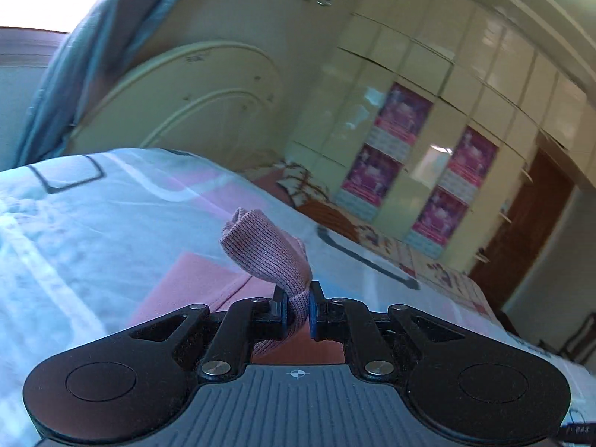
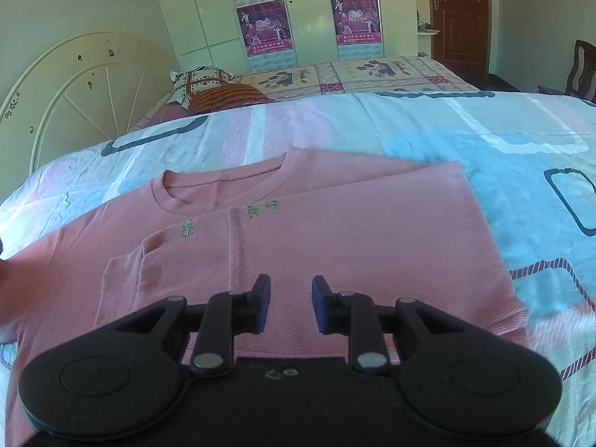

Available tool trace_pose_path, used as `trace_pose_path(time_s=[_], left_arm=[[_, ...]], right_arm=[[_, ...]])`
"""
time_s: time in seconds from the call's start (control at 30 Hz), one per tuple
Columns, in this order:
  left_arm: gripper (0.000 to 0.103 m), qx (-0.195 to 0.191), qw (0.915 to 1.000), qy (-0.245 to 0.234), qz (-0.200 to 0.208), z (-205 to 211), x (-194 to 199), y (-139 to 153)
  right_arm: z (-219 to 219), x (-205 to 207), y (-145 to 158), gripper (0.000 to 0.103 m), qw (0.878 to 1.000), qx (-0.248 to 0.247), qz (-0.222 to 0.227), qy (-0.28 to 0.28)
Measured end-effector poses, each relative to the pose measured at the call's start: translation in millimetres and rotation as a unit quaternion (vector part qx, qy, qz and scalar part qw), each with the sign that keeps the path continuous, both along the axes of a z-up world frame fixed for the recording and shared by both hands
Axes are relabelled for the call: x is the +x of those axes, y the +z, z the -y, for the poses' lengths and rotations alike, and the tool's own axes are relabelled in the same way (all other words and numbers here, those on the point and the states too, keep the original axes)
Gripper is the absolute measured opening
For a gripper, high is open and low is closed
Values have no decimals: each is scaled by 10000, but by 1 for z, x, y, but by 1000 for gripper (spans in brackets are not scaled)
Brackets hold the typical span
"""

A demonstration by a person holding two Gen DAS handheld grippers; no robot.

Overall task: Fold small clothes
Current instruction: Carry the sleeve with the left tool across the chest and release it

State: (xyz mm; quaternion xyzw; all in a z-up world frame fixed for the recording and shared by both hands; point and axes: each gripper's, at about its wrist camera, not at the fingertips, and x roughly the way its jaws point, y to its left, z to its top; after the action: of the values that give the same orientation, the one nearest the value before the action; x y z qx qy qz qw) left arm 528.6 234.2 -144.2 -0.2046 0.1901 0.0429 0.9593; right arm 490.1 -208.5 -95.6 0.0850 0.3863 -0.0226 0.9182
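Setting: a home bedroom. I work over a bed [image 2: 428,130] with arched headboard [image 2: 74,82]. Wardrobe [image 2: 208,11] with posters [image 2: 266,26] and wooden door [image 2: 460,15] behind.

The pink shirt [image 2: 316,246] is running under the right gripper's body and off the lower left picture edge, hiding its hem. In the left wrist view, the ribbed sleeve [image 1: 268,257] is covering its own end, and the wardrobe [image 1: 428,111] is blurring.

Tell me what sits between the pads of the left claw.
A bunched ribbed end of the pink top, pinched between the blue pads of the left claw; the left wrist view shows it.
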Motion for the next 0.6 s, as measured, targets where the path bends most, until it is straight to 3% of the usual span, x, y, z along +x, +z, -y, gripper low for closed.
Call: trace_pose_path(time_s=[0.27,0.53,0.6], left_arm=[[10,558,9897,-1252,-407,162,-7,8],[10,1179,9727,-1777,-916,270,-8,-1],[11,1383,9640,-1964,-1143,288,-10,-10]], right_arm=[[29,-22,1,26,9998,197,15,-41],[69,-39,0,26,9988,435,-34,-212],[76,-41,0,32,9983,538,-60,-199]])
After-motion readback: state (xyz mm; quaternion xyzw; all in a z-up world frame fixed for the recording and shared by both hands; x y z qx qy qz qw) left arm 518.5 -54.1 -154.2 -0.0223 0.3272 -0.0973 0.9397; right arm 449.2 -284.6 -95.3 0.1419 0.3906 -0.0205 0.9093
